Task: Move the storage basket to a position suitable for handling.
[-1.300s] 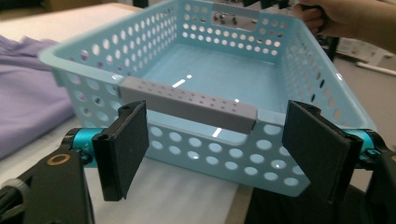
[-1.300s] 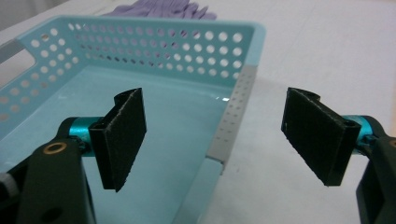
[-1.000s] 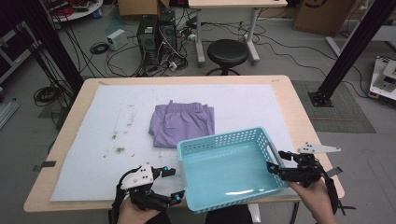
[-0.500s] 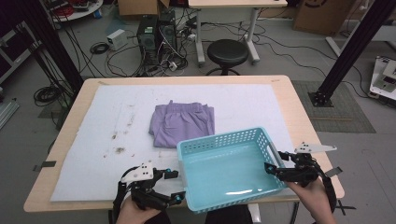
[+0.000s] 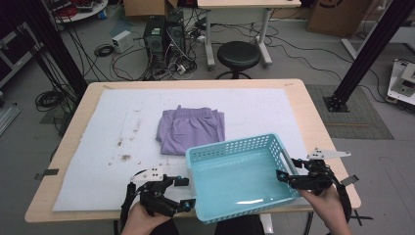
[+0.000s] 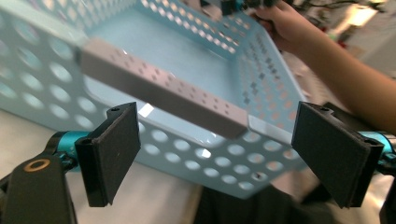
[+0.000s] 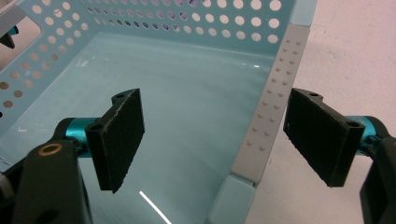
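A light blue perforated basket sits at the table's front right, its near side reaching over the front edge. It holds nothing. My left gripper stands open at the basket's left wall; in the left gripper view the grey handle strip lies just beyond the open gripper. My right gripper is open at the right wall. In the right gripper view it straddles the grey rim strip, one pad inside the basket and one outside. A folded purple garment lies behind the basket.
A white mat covers most of the wooden table and has dark specks left of the garment. Beyond the far edge stand a black stool, computer towers and cables on the floor.
Both grippers have edged slightly closer to the basket's side walls. The basket and the garment have not moved.
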Action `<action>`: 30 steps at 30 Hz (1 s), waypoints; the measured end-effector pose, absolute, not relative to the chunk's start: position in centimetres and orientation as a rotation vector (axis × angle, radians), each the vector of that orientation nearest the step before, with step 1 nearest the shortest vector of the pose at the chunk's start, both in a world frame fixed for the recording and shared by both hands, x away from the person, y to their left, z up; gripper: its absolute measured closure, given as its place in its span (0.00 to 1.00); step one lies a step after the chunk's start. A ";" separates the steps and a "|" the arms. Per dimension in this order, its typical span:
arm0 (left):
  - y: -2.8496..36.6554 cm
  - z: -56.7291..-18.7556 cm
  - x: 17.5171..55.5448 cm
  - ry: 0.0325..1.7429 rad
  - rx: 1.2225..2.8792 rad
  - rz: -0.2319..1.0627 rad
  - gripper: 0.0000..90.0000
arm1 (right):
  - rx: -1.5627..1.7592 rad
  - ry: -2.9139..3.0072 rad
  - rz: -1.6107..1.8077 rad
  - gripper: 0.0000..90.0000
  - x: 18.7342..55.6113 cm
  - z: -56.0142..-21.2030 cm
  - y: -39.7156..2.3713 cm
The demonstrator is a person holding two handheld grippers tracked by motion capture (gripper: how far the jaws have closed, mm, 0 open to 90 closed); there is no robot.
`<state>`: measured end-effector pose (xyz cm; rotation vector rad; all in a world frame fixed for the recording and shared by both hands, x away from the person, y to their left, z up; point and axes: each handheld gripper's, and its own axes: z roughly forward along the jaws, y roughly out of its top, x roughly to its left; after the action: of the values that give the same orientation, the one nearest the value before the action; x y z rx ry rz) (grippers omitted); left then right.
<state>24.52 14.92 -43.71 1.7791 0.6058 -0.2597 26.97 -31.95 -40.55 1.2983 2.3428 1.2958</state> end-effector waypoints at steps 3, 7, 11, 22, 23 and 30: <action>14.8 -43.6 24.4 0.587 1.785 -0.236 0.17 | 1.295 2.344 1.290 0.24 27.0 -40.6 -31.9; 14.2 -43.6 24.7 0.585 1.791 -0.247 0.16 | 1.301 2.340 1.291 0.23 27.1 -40.6 -31.8; 13.4 -43.2 24.5 0.603 1.822 -0.196 0.13 | 1.298 2.335 1.286 0.22 26.9 -40.5 -31.7; 13.0 -42.5 24.1 0.647 1.870 -0.078 0.13 | 1.295 2.324 1.297 0.35 26.6 -40.4 -31.8; 13.1 -42.4 24.1 0.641 1.872 -0.077 0.13 | 1.295 2.324 1.297 0.35 26.6 -40.4 -31.8; 13.8 -42.0 24.1 0.646 1.867 -0.067 0.13 | 1.291 2.346 1.316 0.36 26.5 -40.4 -31.4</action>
<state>24.08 13.81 -42.01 1.8668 0.6455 -0.0665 26.51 -31.38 -40.35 1.2912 2.3456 1.3162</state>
